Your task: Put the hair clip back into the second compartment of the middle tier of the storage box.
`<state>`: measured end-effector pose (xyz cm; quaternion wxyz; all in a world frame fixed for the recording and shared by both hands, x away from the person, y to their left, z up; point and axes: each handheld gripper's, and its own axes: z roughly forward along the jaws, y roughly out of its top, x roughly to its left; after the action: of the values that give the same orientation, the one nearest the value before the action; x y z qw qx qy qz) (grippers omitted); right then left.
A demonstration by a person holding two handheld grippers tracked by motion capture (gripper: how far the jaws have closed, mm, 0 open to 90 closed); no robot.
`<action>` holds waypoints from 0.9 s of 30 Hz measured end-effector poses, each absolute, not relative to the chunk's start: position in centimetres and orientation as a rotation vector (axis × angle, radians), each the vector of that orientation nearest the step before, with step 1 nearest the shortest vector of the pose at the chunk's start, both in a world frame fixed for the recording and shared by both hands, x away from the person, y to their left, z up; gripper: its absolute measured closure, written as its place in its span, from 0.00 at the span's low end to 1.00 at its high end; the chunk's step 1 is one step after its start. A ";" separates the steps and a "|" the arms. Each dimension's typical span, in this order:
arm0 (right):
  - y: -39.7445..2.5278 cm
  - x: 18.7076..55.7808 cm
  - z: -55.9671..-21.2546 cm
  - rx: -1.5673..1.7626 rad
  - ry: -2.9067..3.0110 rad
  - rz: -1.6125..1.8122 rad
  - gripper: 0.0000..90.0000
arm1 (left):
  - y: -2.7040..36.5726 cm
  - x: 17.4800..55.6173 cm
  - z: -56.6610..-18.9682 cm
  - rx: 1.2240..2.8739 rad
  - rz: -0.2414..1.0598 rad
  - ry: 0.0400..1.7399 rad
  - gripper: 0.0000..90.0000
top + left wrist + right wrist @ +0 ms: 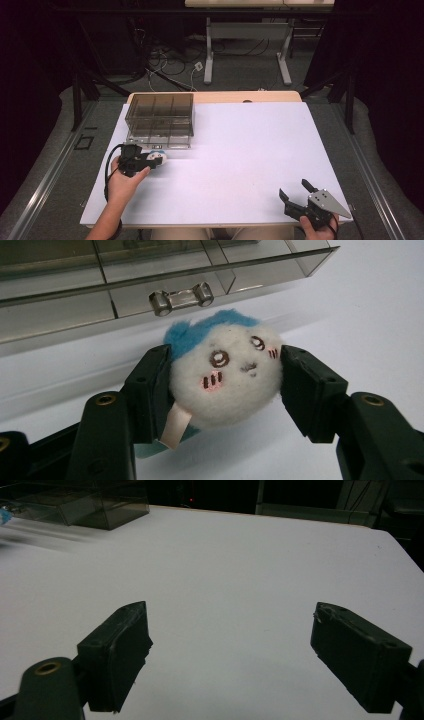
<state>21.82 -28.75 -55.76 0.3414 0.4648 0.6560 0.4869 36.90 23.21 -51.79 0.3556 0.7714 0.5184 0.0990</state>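
Note:
A small round white plush toy [225, 372] with a blue tuft and a stitched face sits between the jaws of my left gripper [225, 385], which is shut on it. In the high view the left gripper [159, 156] holds the plush toy [159, 155] just in front of a smoky clear drawer box [160, 119]. The drawer box [150, 275] has a clear handle [181, 297] facing the toy. My right gripper [296, 189] rests at the table's front right, open, with nothing between its jaws [230, 655].
The white table top [240, 150] stretches bare between the two grippers. A second table's legs [209, 50] and loose cables lie on the floor beyond the far edge. The drawer box [80, 502] stands far left in the right gripper view.

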 end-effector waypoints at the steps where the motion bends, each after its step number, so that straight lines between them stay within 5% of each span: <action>1: -28.7 21.8 -55.8 1.209 1.706 1.267 0.17 | 23.2 36.9 -51.7 1.994 0.257 1.337 0.45; 27: -28.8 21.8 -55.7 1.215 1.702 1.268 0.17 | 22.6 37.2 -49.9 1.979 0.355 1.293 0.45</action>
<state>21.78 -28.77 -55.70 0.3410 0.4671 0.6541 0.4875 37.18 22.61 -49.93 0.3669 0.7701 0.5032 0.1381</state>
